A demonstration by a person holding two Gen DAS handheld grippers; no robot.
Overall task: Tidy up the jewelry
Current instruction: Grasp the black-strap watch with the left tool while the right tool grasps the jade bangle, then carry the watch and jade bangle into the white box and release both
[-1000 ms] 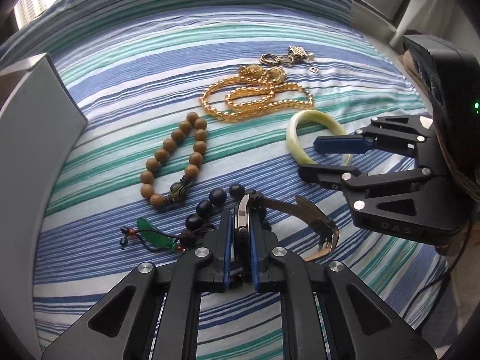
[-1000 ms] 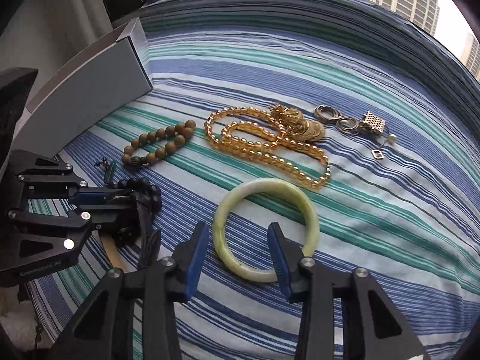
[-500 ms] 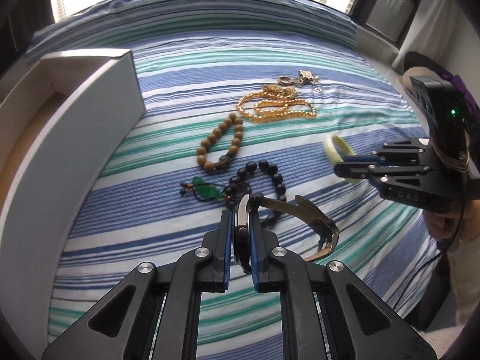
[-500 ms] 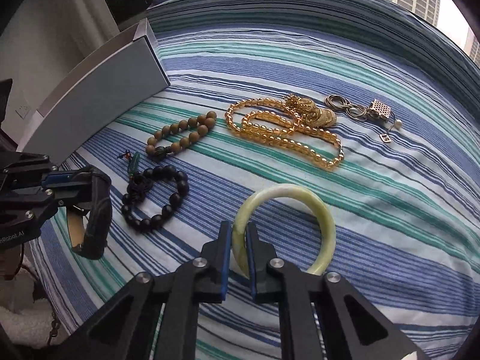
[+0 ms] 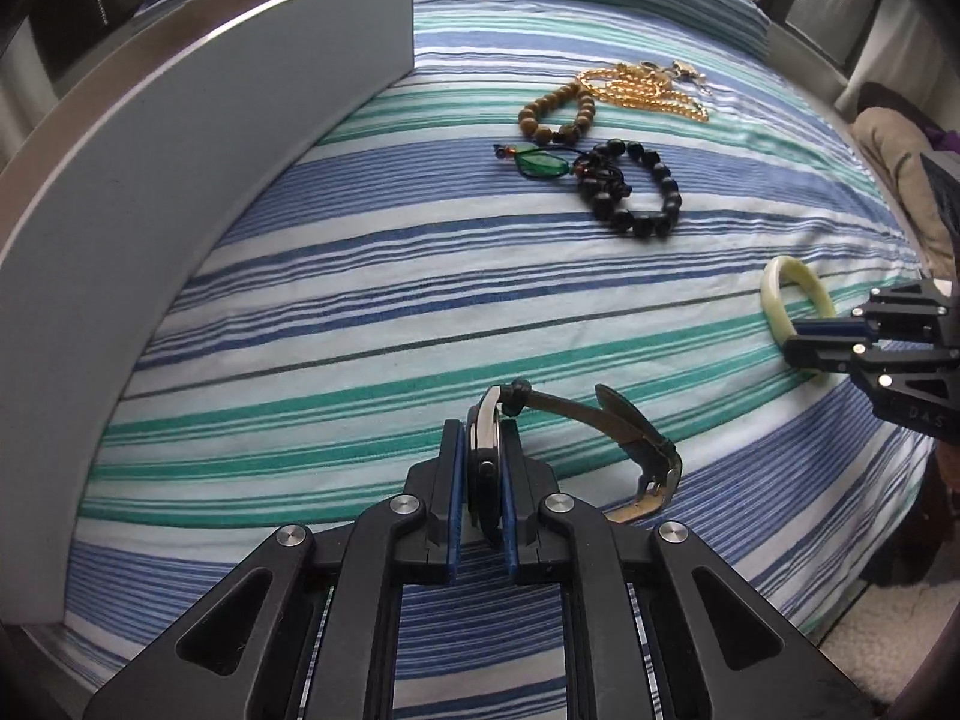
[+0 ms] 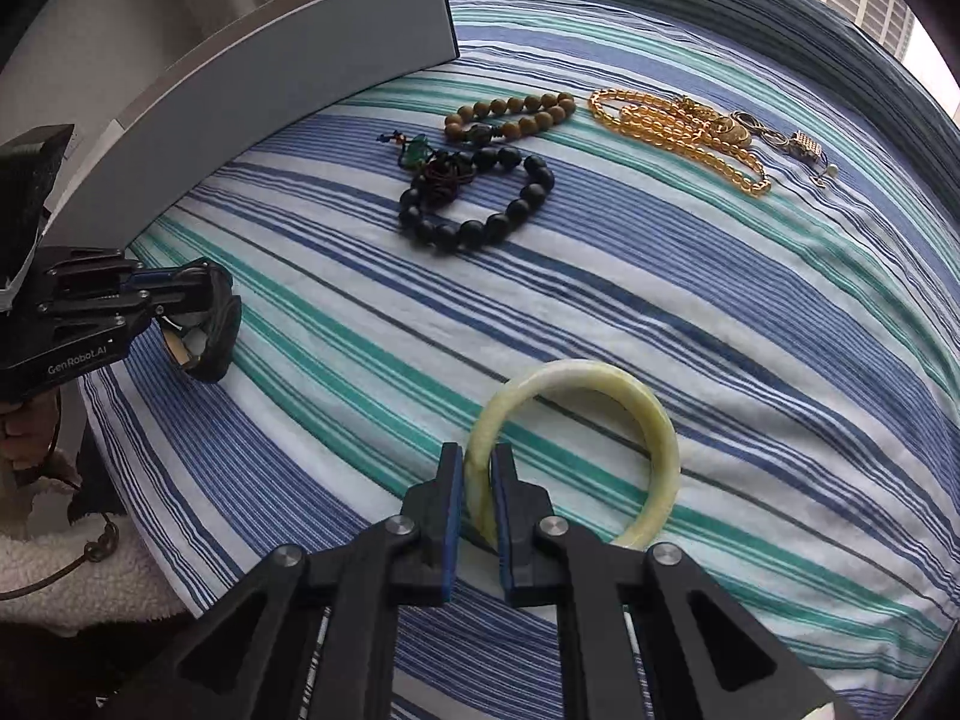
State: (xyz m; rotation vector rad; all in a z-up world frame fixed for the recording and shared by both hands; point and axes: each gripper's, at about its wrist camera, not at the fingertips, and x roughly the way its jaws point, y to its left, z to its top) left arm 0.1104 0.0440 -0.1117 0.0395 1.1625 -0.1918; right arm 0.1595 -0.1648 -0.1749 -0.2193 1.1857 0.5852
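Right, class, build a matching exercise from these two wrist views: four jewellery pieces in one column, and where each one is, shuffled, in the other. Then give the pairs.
Column one:
1. watch
2. pale green bangle
3. black bead bracelet
4. gold bead necklace

Column two:
A. on the striped cover, beside the green pendant
B. clamped in the right gripper
C. on the cover, farthest from the grey box
D. clamped in the left gripper

Pairs: 1-D, 2-B, 3-A, 4-C
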